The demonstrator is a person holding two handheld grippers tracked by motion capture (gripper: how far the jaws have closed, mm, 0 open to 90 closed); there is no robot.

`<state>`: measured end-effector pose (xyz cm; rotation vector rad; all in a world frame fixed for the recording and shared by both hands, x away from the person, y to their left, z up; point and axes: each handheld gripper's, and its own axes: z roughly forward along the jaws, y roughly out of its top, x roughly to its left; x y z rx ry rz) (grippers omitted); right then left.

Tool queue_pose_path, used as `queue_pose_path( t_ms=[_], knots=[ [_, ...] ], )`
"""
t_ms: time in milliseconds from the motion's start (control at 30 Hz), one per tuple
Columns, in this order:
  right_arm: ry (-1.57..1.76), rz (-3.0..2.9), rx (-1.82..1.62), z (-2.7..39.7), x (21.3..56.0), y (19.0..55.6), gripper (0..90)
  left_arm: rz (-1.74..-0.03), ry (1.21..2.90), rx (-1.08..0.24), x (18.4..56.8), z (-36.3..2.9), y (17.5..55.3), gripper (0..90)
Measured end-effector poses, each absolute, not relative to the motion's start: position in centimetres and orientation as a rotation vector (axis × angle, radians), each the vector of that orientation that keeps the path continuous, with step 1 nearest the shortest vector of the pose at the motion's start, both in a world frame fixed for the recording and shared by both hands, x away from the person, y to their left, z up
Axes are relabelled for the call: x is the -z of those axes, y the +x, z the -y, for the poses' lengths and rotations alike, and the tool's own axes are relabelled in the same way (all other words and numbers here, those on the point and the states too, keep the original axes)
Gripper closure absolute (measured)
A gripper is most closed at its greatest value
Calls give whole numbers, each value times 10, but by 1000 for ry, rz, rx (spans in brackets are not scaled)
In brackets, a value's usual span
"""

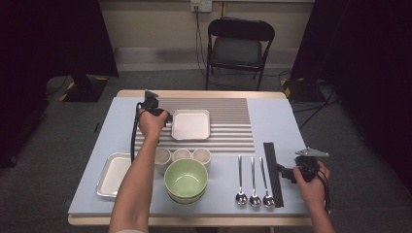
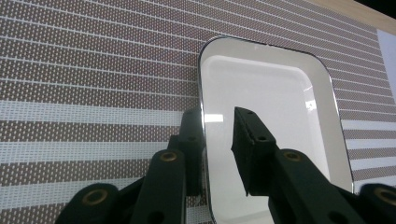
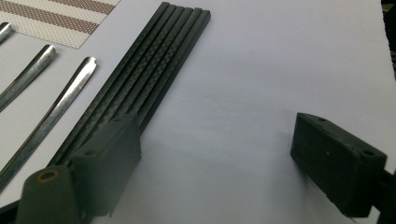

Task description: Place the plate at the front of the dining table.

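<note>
A white square plate (image 1: 191, 124) (image 2: 271, 93) lies on the striped placemat (image 1: 233, 136) (image 2: 93, 70). My left gripper (image 1: 164, 119) (image 2: 219, 114) straddles the plate's left rim, one jaw outside against the edge and the other inside with a visible gap, so it is open. My right gripper (image 1: 283, 173) (image 3: 219, 140) stands wide open low over the blue table surface, nothing between its jaws. Its left jaw sits next to the near end of a bundle of black chopsticks (image 1: 272, 170) (image 3: 154, 70).
Three steel spoons (image 1: 252, 179) (image 3: 60, 102) lie left of the chopsticks. Stacked green bowls (image 1: 186, 179) sit at the front, three small cups (image 1: 181, 155) behind them, and a second white plate (image 1: 112, 174) at front left. A folding chair (image 1: 239, 46) stands beyond the table.
</note>
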<state>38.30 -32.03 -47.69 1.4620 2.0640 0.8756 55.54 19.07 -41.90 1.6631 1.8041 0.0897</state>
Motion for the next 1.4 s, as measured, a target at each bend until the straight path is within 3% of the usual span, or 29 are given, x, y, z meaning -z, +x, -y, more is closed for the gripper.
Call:
queue_pose_path(
  t_ms=[1400],
  knots=[
    [1460, -2065, -875, 320, 477, 383, 148, -1676, 1675, -67, 411, -204, 536, 505]
  ],
)
